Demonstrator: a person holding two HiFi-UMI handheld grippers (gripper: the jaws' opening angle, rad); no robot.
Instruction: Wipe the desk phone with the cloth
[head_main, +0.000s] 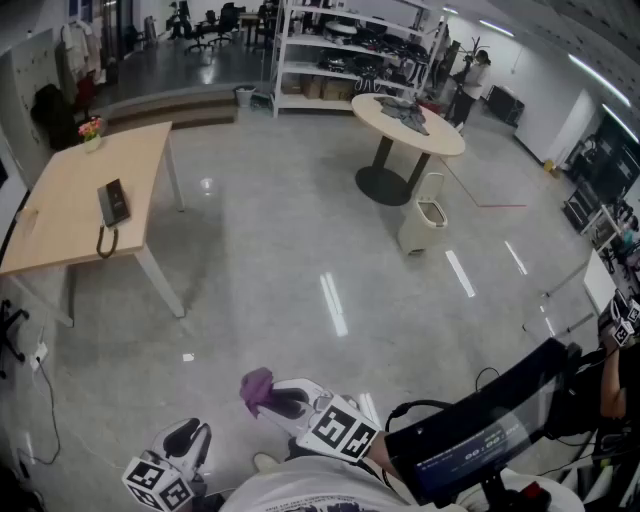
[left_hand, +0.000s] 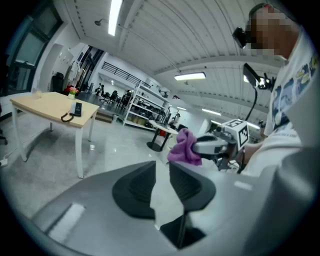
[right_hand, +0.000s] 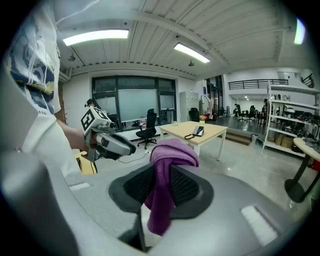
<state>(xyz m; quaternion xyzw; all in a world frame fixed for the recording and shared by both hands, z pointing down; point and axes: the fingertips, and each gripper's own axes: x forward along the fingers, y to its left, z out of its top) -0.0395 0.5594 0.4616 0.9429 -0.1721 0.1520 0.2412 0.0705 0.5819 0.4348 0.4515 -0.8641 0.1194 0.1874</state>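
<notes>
The cloth (right_hand: 172, 150) was pinched by the right gripper (right_hand: 161, 176), the left gripper (left_hand: 161, 176) closed, empty; it could be shaken loose before the upper-left phone (head_main: 113, 203) was reached.

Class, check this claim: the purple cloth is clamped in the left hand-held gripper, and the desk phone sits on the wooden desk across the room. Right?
No. The right gripper view shows the purple cloth clamped in the right hand-held gripper; the left hand-held gripper is shut on nothing. The desk phone does sit on the wooden desk across the room.
</notes>
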